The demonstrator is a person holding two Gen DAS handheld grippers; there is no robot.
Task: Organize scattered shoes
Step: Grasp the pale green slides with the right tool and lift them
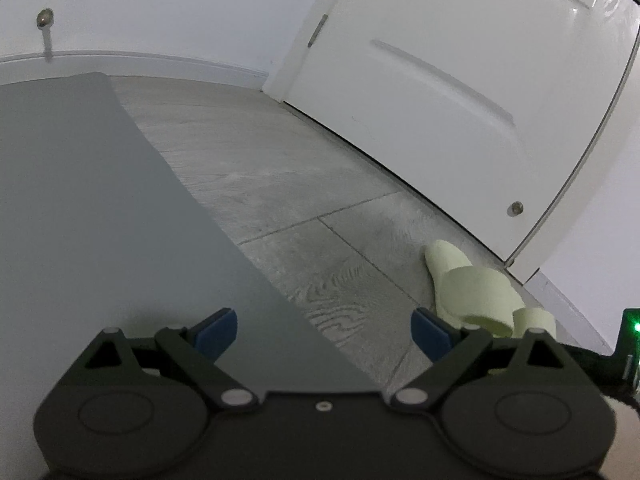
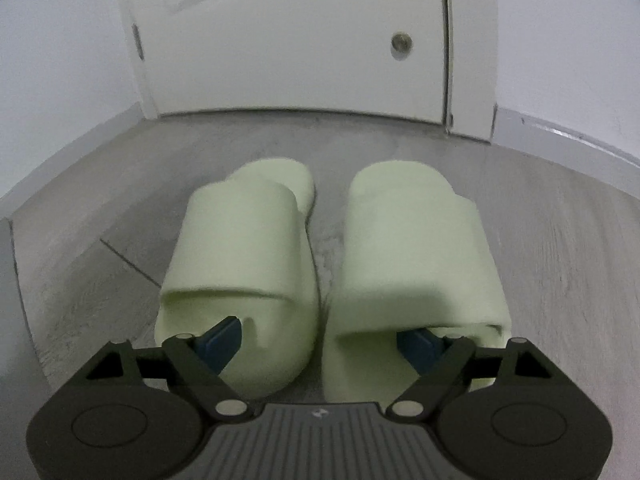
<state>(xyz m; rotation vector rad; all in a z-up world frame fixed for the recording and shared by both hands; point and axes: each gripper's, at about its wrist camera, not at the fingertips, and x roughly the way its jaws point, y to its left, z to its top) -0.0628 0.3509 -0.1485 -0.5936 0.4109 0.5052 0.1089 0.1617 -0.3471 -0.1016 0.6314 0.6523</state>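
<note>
Standing side by side on the grey floor [image 2: 560, 248], two pale green slides, the left slide [image 2: 244, 240] and the right slide [image 2: 416, 248], point their toes at a white door [image 2: 300, 40], a narrow strip of floor between them. The right gripper [image 2: 326, 340] sits at their heel ends with jaws spread wide, one blue pad [image 2: 224, 338] over the left slide's footbed, the other tucked under the right slide's strap; neither slide is clamped. The left gripper [image 1: 324, 334] hangs wide open and empty over the edge of a grey mat [image 1: 100, 220], the slides near its right finger.
</note>
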